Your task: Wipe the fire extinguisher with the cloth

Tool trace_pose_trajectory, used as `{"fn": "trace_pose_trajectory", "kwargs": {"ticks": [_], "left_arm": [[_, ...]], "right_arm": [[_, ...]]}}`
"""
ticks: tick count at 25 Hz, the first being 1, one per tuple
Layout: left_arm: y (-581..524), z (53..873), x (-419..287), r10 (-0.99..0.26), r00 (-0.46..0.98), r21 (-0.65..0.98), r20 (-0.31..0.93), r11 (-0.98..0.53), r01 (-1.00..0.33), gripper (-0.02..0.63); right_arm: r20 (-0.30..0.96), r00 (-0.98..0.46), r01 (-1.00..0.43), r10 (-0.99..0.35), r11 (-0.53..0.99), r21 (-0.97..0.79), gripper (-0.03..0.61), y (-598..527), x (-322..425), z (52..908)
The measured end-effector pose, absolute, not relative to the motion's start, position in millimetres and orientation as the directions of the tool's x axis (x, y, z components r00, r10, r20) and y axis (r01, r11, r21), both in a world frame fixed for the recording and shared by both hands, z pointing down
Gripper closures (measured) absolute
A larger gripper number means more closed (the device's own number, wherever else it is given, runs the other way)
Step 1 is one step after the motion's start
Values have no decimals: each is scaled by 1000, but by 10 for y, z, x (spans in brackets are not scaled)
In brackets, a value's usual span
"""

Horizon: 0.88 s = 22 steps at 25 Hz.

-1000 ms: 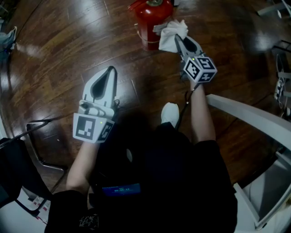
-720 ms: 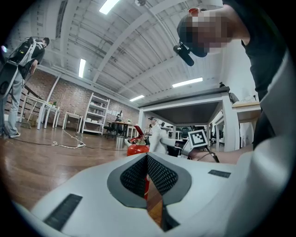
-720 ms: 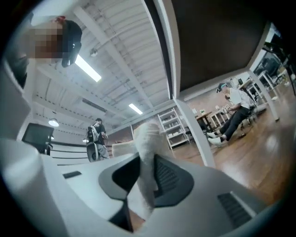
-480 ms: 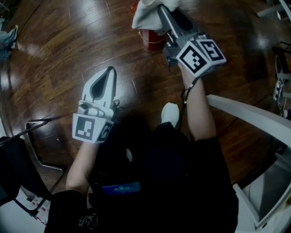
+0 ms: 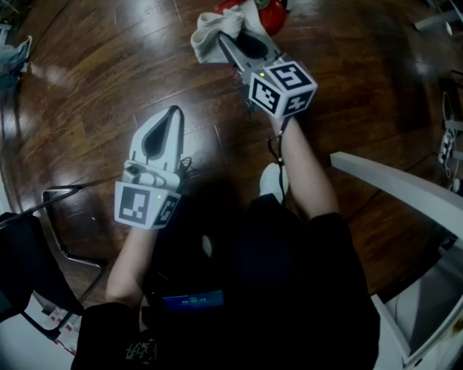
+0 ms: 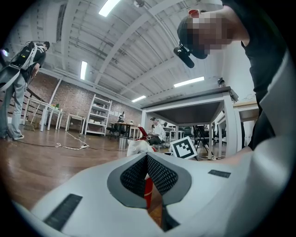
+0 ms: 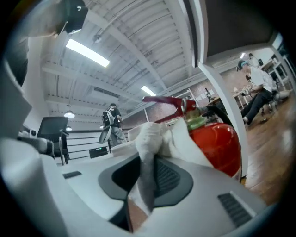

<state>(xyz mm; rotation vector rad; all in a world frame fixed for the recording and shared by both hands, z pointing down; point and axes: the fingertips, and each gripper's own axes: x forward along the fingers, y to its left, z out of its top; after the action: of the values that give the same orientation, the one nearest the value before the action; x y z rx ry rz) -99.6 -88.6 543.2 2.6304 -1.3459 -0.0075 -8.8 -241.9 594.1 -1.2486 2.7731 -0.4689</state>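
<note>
Right gripper pinches the cloth, upright fire extinguisher just beside at its 1 o'clock; left gripper sits closed on nothing, farther off.

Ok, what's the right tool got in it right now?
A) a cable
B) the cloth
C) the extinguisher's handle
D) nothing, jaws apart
B: the right tool is shut on the cloth, which bunches out past its tips in front of the extinguisher.
</note>
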Motion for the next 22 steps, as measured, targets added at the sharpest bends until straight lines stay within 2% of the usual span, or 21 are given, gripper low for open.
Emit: {"fn": "trace_pose_trajectory", "kwargs": {"ticks": [12, 22], "left_arm": [[-872, 5411, -954, -811, 580, 168, 71, -564, -809, 612], [-884, 5344, -957, -814, 579, 162, 39, -567, -808, 612]], "right_arm": [[366, -664, -739, -652, 649, -183, 483, -2425, -320, 7252], [450, -630, -761, -633, 620, -192, 483, -2353, -133, 7693]]}}
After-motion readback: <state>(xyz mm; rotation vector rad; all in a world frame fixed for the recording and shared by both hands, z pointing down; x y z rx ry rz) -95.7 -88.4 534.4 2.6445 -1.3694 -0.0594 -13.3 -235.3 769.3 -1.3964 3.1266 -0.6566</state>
